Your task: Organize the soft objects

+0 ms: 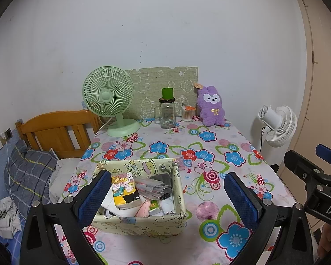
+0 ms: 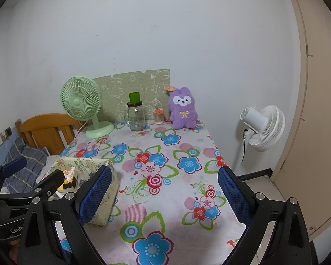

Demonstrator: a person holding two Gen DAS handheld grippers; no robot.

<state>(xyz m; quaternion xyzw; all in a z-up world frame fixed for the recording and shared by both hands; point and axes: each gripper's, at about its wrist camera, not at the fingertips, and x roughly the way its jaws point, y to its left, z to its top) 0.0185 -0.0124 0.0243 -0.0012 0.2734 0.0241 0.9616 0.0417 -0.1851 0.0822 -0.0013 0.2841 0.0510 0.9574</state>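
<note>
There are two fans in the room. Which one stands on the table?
The green fan stands on the flowered table, at its far left corner beside the glass jar. The white fan is off the table, to its right by the wall.

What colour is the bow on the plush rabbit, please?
Yellow, on the purple plush rabbit; clearest in the right wrist view.

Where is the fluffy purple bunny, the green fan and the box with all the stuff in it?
Fluffy purple plush bunny (image 2: 182,110): right wrist view, on its belly below the yellow bow.
Light green plastic desk fan (image 1: 108,91): left wrist view, on its round grille.
Pale yellow cartoon-print fabric box (image 1: 139,223): left wrist view, on its near wall.
</note>
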